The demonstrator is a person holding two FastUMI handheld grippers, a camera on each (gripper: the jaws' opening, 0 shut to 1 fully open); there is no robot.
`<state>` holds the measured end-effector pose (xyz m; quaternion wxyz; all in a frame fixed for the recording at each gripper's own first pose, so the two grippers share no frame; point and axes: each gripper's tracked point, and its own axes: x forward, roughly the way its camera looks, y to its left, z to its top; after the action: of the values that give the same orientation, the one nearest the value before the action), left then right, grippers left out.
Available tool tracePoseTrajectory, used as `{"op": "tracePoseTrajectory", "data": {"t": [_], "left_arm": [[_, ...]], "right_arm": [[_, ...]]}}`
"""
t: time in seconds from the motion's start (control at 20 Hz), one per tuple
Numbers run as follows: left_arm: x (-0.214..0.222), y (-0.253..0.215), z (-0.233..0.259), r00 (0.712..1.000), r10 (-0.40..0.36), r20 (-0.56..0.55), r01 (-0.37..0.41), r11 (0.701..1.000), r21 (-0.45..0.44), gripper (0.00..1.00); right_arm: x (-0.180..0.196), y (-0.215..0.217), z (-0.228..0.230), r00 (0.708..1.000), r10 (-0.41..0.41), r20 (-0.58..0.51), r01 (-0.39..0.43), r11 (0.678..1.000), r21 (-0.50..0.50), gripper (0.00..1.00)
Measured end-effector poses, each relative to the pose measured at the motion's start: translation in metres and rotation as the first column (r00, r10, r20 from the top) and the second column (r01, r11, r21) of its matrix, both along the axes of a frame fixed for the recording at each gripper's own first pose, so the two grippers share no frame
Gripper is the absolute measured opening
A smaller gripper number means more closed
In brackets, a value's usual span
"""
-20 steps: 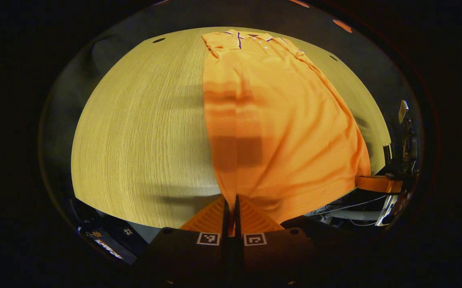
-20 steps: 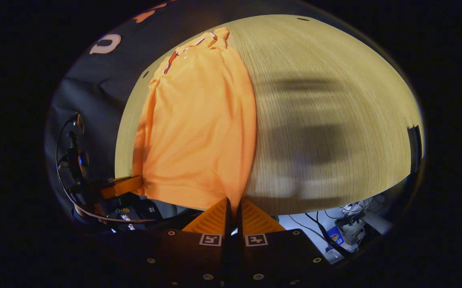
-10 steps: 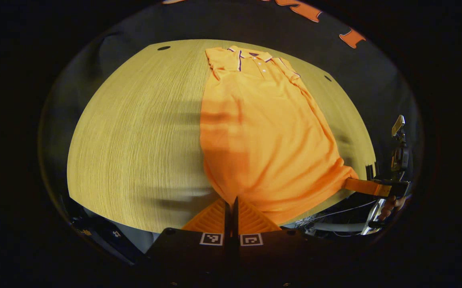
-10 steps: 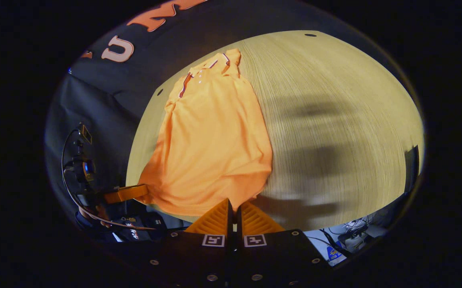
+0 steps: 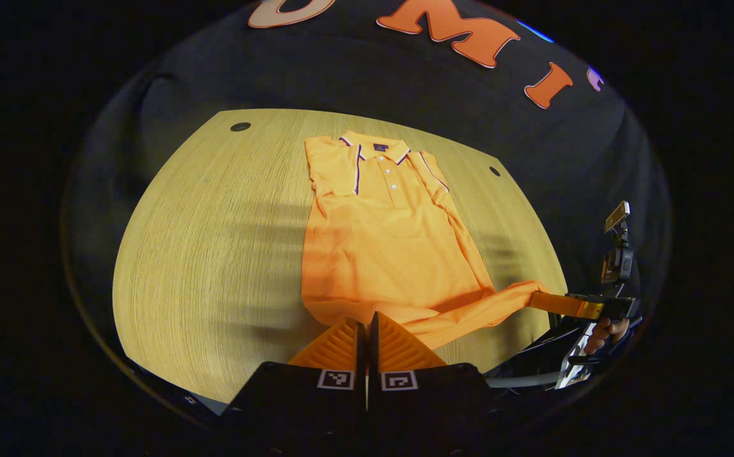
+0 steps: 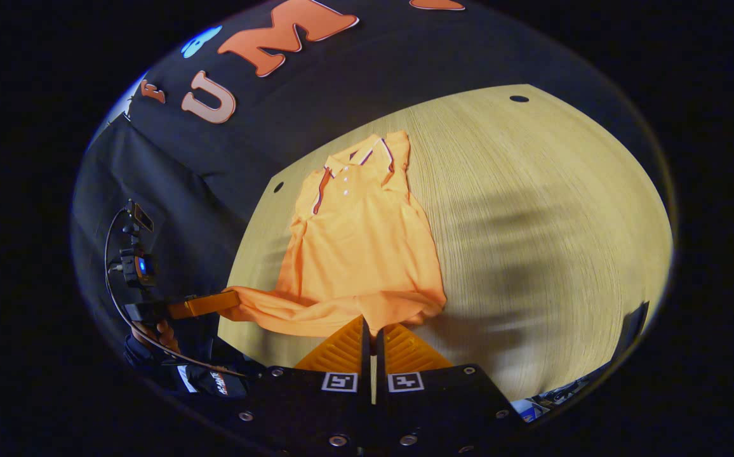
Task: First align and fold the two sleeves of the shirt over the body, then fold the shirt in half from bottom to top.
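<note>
The orange polo shirt [image 5: 386, 247] lies on the pale wooden table [image 5: 214, 241], collar [image 5: 376, 149] at the far end near the black cloth wall, placket buttons facing up, both sleeves folded in over the body. Its bottom hem is up off the wood — each lower corner is pinched and lifted. In the left gripper view the left gripper [image 5: 367, 327] sits at the bottom of the picture with its two fingers pressed together on the hem's near corner, the cloth bunching right at the tips. Off to the right in that same view, the right gripper [image 5: 554, 303] clamps the other corner, and the hem stretches taut between the two as a raised band; a hand [image 5: 602, 330] grips its handle below a small camera mount. Switch to the right gripper view: the right gripper's own fingers are closed on the hem where the fabric rolls into a soft fold, and the left gripper [image 6: 208, 303] appears at the left edge, holding its corner out past the table's side. Blurred shadows of the tools fall across the bare wood beside the shirt — in both views.
</note>
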<state>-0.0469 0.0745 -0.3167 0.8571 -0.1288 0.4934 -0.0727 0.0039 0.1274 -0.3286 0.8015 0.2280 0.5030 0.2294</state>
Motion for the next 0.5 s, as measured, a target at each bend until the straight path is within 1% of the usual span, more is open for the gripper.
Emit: {"op": "tracePoseTrajectory", "data": {"t": [0.05, 0.2, 0.4, 0.5], "left_arm": [[0.013, 0.001, 0.005, 1.0, -0.002, 0.013, 0.002, 1.0, -0.002, 0.01], [0.051, 0.005, 0.019, 0.998, -0.01, 0.054, 0.011, 1.0, -0.019, 0.01], [0.099, 0.017, 0.036, 0.995, -0.023, 0.1, 0.025, 1.0, -0.018, 0.01], [0.131, 0.022, 0.047, 0.992, -0.022, 0.122, 0.025, 0.999, -0.022, 0.01]], "right_arm": [[0.015, 0.004, 0.009, 1.0, -0.008, 0.018, 0.008, 1.0, 0.012, 0.04], [0.051, 0.013, 0.011, 0.999, -0.01, 0.05, 0.011, 1.0, -0.021, 0.03], [0.092, 0.026, 0.022, 0.997, 0.0, 0.083, 0.003, 0.999, -0.039, 0.03], [0.117, 0.032, 0.029, 0.996, -0.003, 0.095, 0.007, 0.999, -0.045, 0.03]]}}
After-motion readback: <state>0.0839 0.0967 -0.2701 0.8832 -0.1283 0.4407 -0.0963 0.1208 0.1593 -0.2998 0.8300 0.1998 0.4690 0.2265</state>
